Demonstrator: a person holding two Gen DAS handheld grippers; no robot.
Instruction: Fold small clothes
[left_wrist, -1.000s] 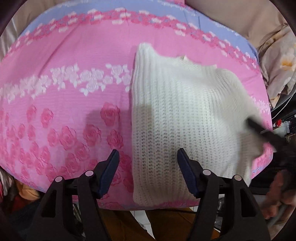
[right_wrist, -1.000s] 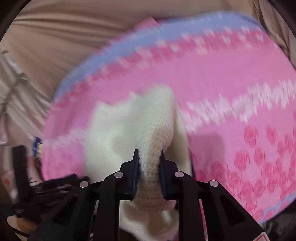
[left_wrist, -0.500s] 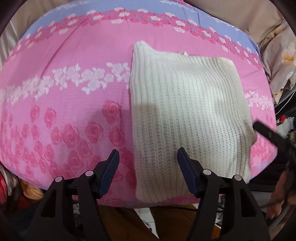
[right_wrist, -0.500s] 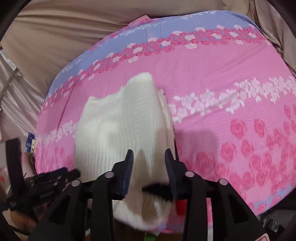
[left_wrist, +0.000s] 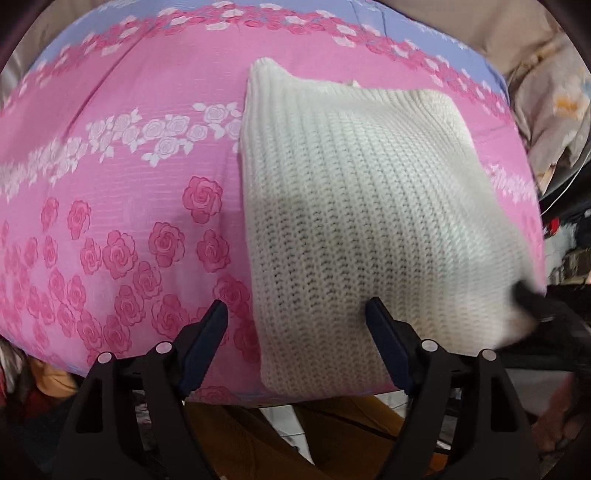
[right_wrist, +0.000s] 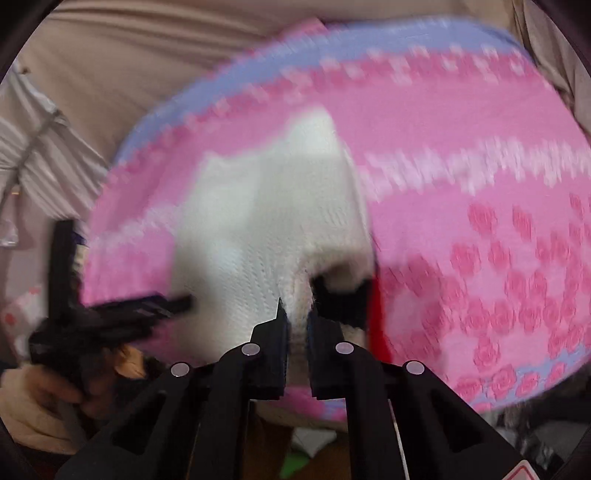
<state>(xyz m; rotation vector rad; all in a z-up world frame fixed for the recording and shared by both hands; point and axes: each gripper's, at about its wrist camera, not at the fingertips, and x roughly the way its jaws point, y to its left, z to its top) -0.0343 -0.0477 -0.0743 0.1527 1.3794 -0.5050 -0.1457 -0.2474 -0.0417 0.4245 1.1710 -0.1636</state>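
A white knit sweater lies folded on a pink rose-print cloth. My left gripper is open and straddles the sweater's near left edge, just above it. In the right wrist view the sweater is blurred. My right gripper is shut on the sweater's near edge, with white knit pinched between the jaws. The right gripper also shows as a dark blur at the sweater's near right corner in the left wrist view. The left gripper shows at the left in the right wrist view.
The pink cloth has a blue border at the far side and covers a table whose near edge is close to the grippers. Beige fabric hangs behind. A floral cloth lies at the far right.
My right gripper let go of the sweater, opened, then moved back in and shut on its near edge. The left gripper stayed open and moved slightly closer.
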